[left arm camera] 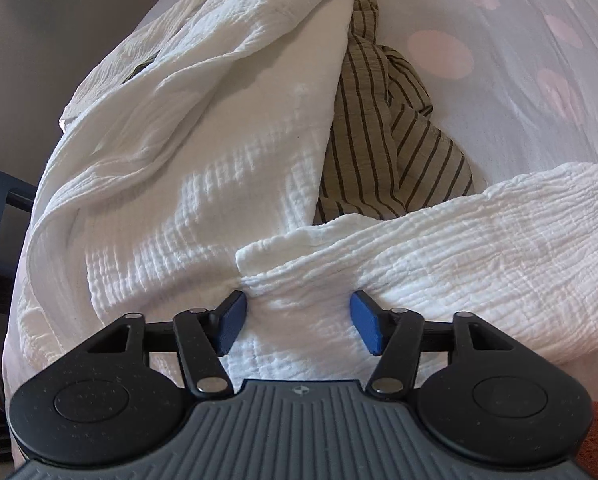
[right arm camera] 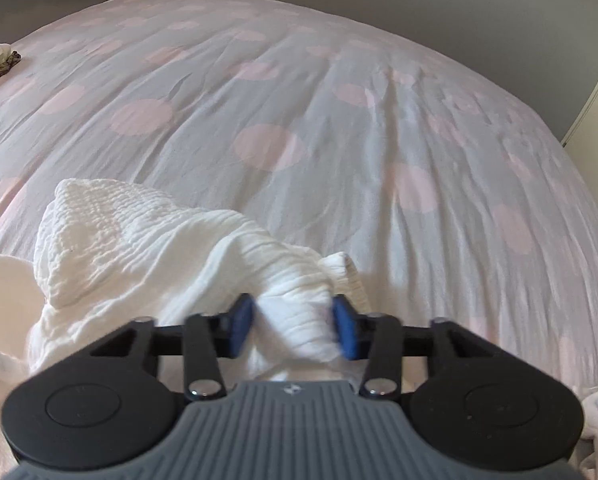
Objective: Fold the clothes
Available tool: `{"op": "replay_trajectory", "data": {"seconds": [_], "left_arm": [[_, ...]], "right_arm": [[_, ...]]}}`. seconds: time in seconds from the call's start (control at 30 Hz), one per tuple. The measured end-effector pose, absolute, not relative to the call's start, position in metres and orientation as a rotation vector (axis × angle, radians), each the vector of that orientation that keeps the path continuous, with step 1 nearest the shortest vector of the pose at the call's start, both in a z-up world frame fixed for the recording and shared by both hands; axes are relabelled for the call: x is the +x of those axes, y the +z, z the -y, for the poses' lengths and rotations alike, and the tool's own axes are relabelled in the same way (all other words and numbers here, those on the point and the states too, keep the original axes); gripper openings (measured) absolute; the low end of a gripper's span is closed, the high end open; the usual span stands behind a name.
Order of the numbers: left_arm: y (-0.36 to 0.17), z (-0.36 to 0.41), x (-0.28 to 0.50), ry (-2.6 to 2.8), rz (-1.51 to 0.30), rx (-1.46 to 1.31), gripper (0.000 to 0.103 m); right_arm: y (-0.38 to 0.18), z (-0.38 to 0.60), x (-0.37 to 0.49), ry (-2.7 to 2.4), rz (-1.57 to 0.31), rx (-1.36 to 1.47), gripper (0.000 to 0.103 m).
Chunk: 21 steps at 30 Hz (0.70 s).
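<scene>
My right tongs (right arm camera: 295,330) pinch a bunched fold of the white crinkled cotton garment (left arm camera: 203,184), which lies rumpled on the pink-dotted bedsheet (right arm camera: 299,100) over an olive striped cloth (left arm camera: 383,136). My left tongs (left arm camera: 298,328) stand apart over the fabric, gripping nothing. I judge I should close them on a clean edge, then pull taut before folding.

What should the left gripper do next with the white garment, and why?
Probably close the left gripper on the white garment. Its pads stand apart with the crinkled cloth between them, not pinched, while the right gripper already has a bunched fold of the same cloth between its pads. With both ends held, the garment could be lifted clear of the striped cloth and spread on the bed.
</scene>
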<state>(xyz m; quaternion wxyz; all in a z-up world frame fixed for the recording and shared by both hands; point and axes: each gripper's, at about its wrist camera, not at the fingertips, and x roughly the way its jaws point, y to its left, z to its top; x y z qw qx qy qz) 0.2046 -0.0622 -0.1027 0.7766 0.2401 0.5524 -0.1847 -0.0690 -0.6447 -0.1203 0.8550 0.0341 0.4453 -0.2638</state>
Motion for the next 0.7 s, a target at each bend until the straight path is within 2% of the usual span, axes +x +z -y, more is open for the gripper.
{"op": "replay_trajectory", "data": {"seconds": [0.03,0.07,0.13,0.33,0.7], "left_arm": [[-0.101,0.062,0.203,-0.398,-1.190,0.507,0.027],[-0.098,0.062,0.202,-0.396,-1.184,0.503,0.013],[-0.088,0.059,0.198,-0.396,-1.158,0.480,0.003],[-0.035,0.049,0.188,-0.413,-1.032,0.384,0.001],[0.098,0.063,0.180,-0.397,-0.657,0.318,0.000]], "right_arm": [[-0.121,0.644,-0.068,-0.560,-0.939,0.077,0.023],[-0.119,0.642,-0.068,-0.565,-0.932,0.074,0.017],[-0.115,0.637,-0.071,-0.577,-0.912,0.068,0.012],[-0.078,0.630,-0.092,-0.664,-0.797,0.029,0.009],[0.049,0.619,-0.172,-0.880,-0.454,-0.077,0.007]]}}
